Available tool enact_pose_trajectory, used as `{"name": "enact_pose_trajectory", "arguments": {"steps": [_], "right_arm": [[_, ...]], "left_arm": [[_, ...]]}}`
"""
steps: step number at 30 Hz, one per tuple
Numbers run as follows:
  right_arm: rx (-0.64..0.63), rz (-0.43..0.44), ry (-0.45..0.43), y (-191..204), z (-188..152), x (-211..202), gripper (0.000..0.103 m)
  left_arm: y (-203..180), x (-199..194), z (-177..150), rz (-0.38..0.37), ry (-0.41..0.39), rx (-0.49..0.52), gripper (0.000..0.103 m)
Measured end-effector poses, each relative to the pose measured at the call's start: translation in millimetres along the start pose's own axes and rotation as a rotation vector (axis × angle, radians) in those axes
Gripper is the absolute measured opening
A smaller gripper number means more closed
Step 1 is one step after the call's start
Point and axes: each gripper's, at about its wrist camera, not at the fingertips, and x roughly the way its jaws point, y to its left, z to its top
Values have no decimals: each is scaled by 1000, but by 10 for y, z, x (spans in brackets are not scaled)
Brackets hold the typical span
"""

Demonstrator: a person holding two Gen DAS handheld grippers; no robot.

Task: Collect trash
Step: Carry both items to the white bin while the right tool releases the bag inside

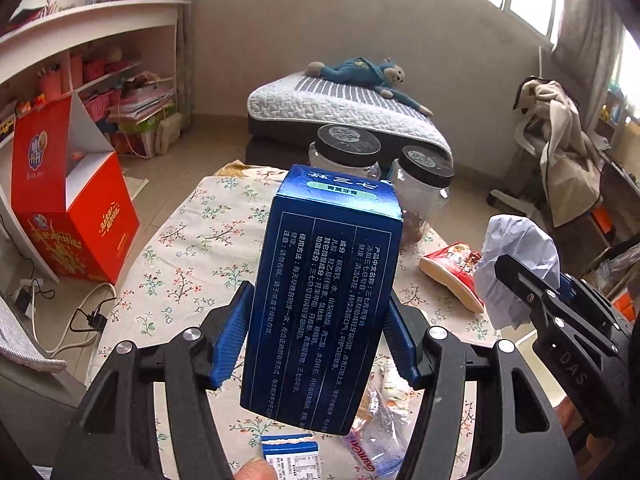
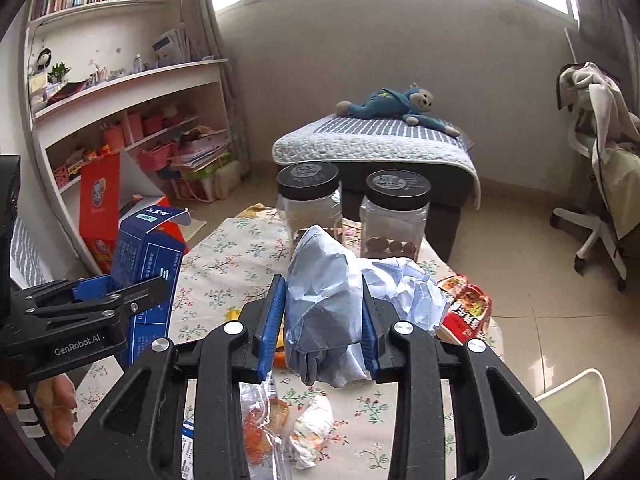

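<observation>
Bedroom table with floral cloth (image 2: 224, 256), both grippers raised above it and loaded with trash

Left gripper (image 1: 320, 332) has its jaws about half spread, pressed on the sides of a blue carton (image 1: 324, 280) held upright over the table; right gripper (image 2: 324, 324) has its jaws nearly closed, squeezing a crumpled paper wad (image 2: 340, 292). Beyond the table's far edge stand two jars (image 2: 308, 200); a red wrapper (image 2: 468, 312) and a clear bag (image 2: 264, 420) lie on the cloth. Risks: the smooth carton may slide through the pads if tilted; the springy paper may work loose; a low swing could topple the jars
</observation>
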Motion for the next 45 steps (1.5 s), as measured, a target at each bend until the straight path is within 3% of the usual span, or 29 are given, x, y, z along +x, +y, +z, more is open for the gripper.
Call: {"name": "enact_pose_trajectory", "arguments": {"steps": [17,30,34,39,45], "right_arm": [[108,-280,-38,-831,-157,-534,33],[329,-562,125,-1999,-526,-839,37],[386,-677,79,-2245,-617,-1067,80],[430,-809,-19,-2484,-656,-1367,94],[475,-892,-81,-2708,-698,-1624,96]], "left_arm": [[-832,-95,-203,-60,-75,65,61],[-1635,29,-580,-152,-7,206,61],[-1980,89,-710,-200,29,241,61],[-2444,157,-840,-260,73,277,61],[-2944,203,-956,-308,110,325,62]]}}
